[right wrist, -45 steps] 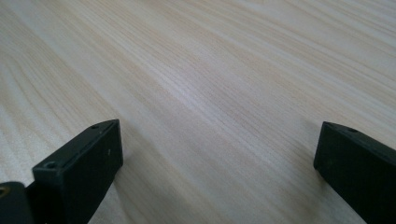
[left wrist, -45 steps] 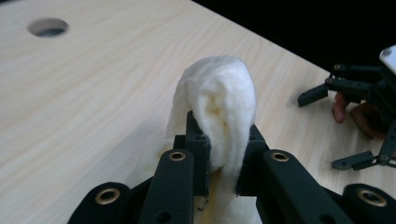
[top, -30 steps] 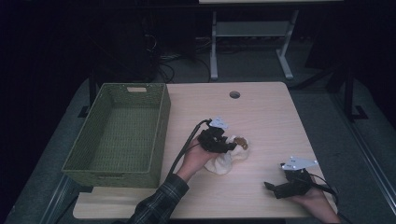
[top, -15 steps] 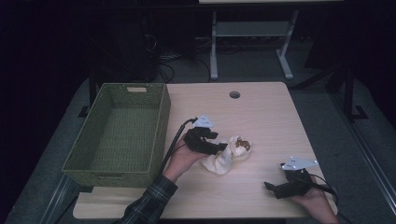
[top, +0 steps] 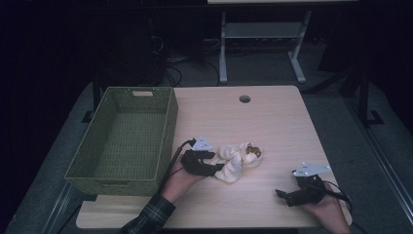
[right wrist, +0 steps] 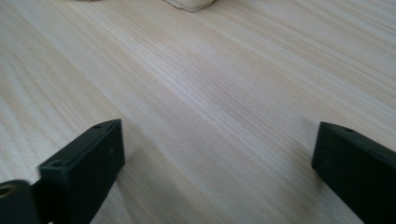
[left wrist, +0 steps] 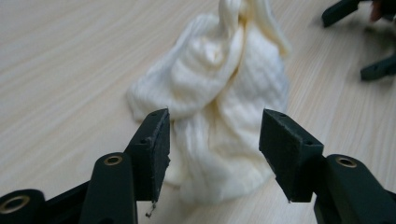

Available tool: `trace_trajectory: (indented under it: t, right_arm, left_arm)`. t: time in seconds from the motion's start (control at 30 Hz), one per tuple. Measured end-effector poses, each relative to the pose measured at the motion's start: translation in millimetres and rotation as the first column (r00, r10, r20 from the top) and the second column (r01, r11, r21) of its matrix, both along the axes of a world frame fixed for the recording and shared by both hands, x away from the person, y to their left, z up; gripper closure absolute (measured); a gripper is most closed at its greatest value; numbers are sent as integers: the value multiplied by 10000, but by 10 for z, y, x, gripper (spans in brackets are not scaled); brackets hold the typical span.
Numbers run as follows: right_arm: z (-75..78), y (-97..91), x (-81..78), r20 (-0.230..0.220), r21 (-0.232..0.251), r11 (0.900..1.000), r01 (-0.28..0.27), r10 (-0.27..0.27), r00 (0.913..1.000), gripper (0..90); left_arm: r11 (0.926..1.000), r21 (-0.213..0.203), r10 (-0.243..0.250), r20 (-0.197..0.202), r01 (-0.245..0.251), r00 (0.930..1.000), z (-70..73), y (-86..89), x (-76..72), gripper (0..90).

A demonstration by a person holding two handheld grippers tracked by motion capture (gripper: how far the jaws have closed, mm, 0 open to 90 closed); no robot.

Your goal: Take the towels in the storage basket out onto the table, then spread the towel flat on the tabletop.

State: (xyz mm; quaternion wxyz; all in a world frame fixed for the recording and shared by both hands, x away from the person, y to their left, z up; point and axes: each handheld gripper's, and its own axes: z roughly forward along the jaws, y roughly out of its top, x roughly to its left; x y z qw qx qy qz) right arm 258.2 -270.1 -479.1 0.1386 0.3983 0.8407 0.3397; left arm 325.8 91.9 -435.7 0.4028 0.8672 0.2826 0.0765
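Observation:
A crumpled cream knitted cloth (top: 237,162), with a brown patch at its far end, lies in the middle of the wooden table (top: 263,122). My left gripper (top: 218,168) lies low at the cloth's left end. In the left gripper view its jaws (left wrist: 215,122) stand open astride the near end of the cloth (left wrist: 224,93). They have just been closing a little, and the pads are not pressing on it. My right gripper (top: 283,196) rests near the table's front right. Its jaws (right wrist: 217,140) are wide apart over bare wood and have just been closing slightly.
A green woven basket (top: 166,139) stands at the table's left side, with nothing in it. A round cable hole (top: 244,99) sits near the far edge. Beyond the table stand a white frame (top: 263,34) and cables on the dark floor.
My left gripper has drawn back to the left and toward the person, off the top of the cloth. The cloth now lies more spread out. The right hand has stayed put.

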Motion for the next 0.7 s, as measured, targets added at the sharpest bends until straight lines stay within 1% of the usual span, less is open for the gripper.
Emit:
trace_trajectory:
  t: [0.07,0.1,0.13,0.17,0.2,0.23,0.27,0.37,0.4,0.43,0.47,0.5,0.53,0.57,0.6,0.67,0.7]
  right_arm:
    - [36,13,-19,96,72,10000,-13,13,10000,143]
    - [57,9,-25,163,301,9995,-73,68,9998,155]
    - [80,15,-23,175,428,9990,-107,99,9998,177]
    - [109,28,-29,257,459,9988,-145,134,9996,212]
    - [109,28,-29,257,459,9988,-145,134,9996,212]
    - [173,68,-27,506,640,9974,-332,300,9983,276]
    - [186,77,-22,589,671,9970,-380,340,9977,297]
    - [271,171,11,854,783,9952,-583,516,9950,403]
    - [302,205,22,962,842,9942,-671,590,9936,436]
    - [337,254,38,1062,956,9921,-815,712,9918,458]
    - [363,297,49,1066,1042,9908,-867,756,9914,482]
    - [379,328,60,1127,1064,9898,-951,831,9902,499]
    - [379,328,60,1127,1064,9898,-951,831,9902,499]
    - [397,385,85,1134,1062,9884,-1087,966,9888,500]
    - [413,467,127,1106,1061,9864,-1259,1142,9873,538]
    - [419,499,141,1096,1105,9856,-1277,1157,9872,543]
    - [434,578,191,1088,1217,9821,-1440,1310,9854,568]
  left_arm:
    - [9997,256,46,33,-47,10000,-36,10,-20,439]
    - [9995,324,42,12,-42,10000,-54,12,-22,444]
    - [9991,420,67,-19,-66,10000,-65,13,-24,445]
    - [9990,453,66,-11,-65,10000,-76,13,-25,446]
    - [9990,453,66,-11,-65,10000,-76,13,-25,447]
    - [9981,610,50,18,-51,10000,-88,8,-25,447]
    - [9980,627,59,-8,-58,10000,-97,0,-23,447]
    - [9970,772,38,10,-39,10000,-113,0,-16,445]
    - [9973,732,72,-13,-71,10000,-119,0,-14,445]
    - [9973,728,63,-20,-61,10000,-123,4,-11,444]
    - [9972,742,68,-21,-66,10000,-124,4,-10,444]
    - [9971,754,63,-26,-61,10000,-127,3,-11,444]
    - [9971,754,63,-26,-61,10000,-127,3,-11,443]
    - [9970,774,51,-41,-48,10000,-132,1,-10,443]
    - [9967,811,38,-13,-37,10000,-138,-5,-10,444]
    - [9968,796,38,-19,-36,10000,-143,-11,-11,445]
    - [9967,807,26,-27,-23,10000,-150,-19,-13,445]
